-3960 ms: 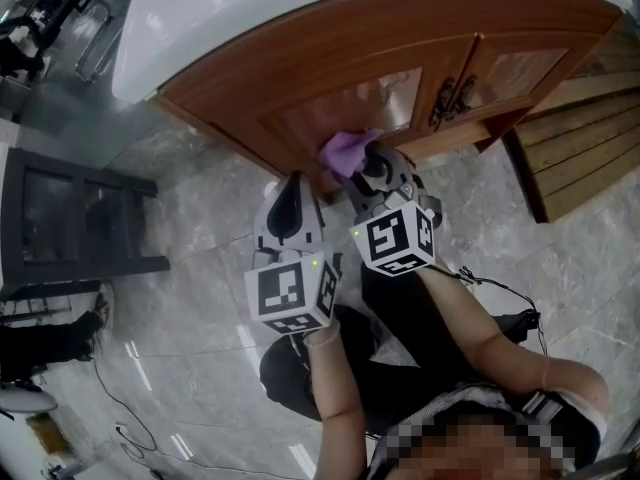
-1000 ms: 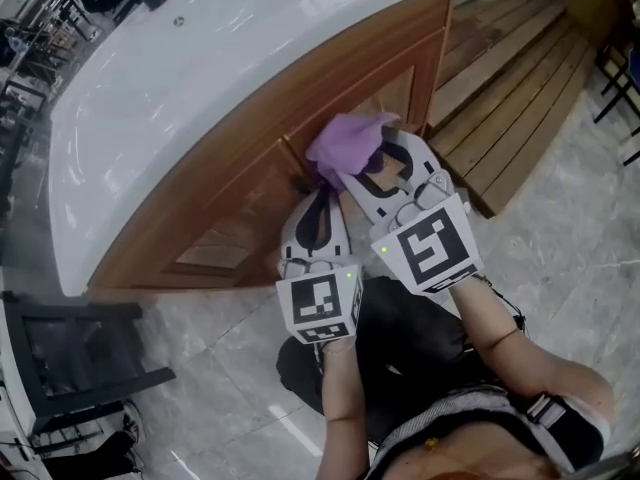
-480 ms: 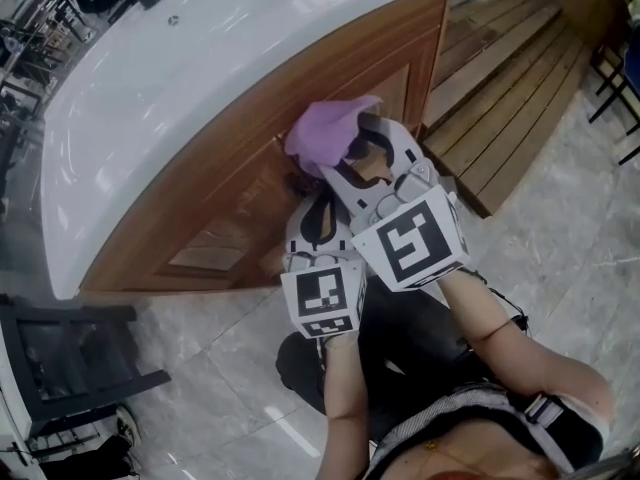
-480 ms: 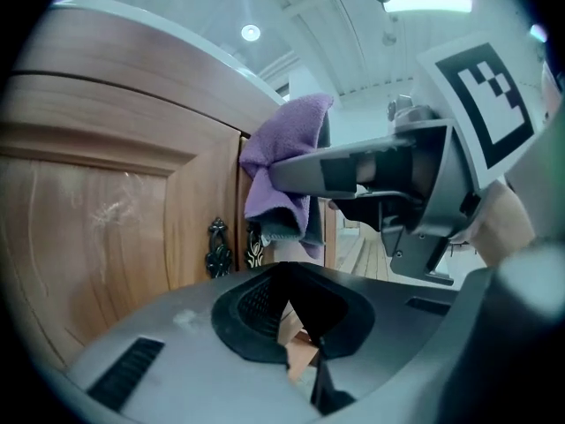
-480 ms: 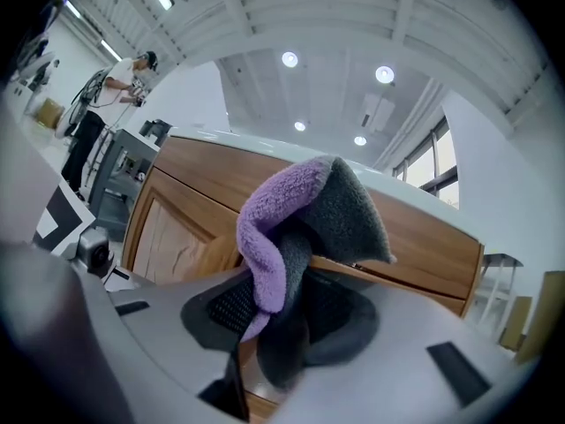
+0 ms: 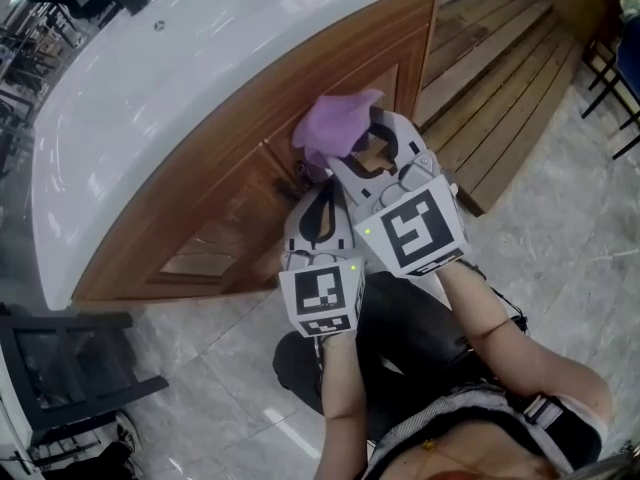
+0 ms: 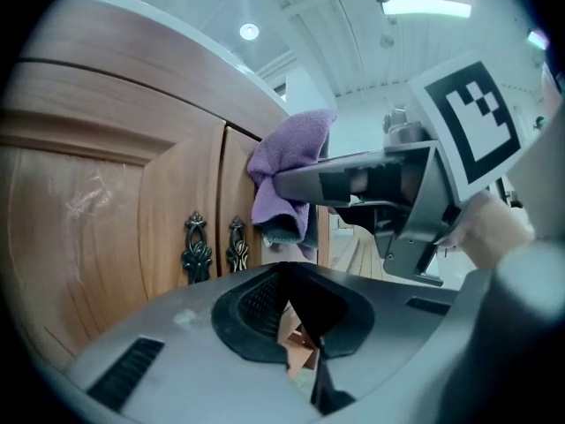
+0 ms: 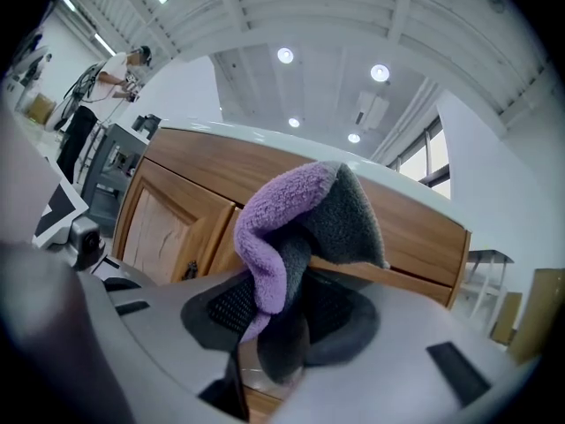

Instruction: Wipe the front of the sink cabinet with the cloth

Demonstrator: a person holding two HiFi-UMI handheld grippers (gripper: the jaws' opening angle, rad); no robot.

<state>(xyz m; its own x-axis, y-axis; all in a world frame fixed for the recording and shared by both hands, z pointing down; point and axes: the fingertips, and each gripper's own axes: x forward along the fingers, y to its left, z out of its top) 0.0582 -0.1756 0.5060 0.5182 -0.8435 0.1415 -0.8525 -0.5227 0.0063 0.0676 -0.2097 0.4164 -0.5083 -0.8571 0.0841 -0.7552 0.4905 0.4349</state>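
Note:
A purple and grey cloth [image 6: 338,123] is pressed against the wooden front of the sink cabinet [image 6: 230,128], near the seam between its two doors. My right gripper [image 6: 352,160] is shut on the cloth [image 8: 291,228], which bunches up over its jaws. My left gripper [image 6: 318,193] hangs just below and to the left, shut and holding nothing, pointing at the door. In the left gripper view the cloth [image 7: 287,170] hangs from the right gripper [image 7: 353,179] beside two dark ornate handles [image 7: 214,246]. The left gripper [image 7: 298,347] shows its jaws closed together.
A white countertop [image 6: 180,58] overhangs the cabinet. Wooden decking [image 6: 500,78] lies to the right, with dark chair legs [image 6: 615,78] at the edge. A black frame [image 6: 70,368] stands on the marble floor at lower left. A person [image 8: 115,60] stands far off.
Four seconds ago the cloth sat low on the left door panel. In the last second the right gripper slid it left along the upper doors, then back right; the left gripper stayed below.

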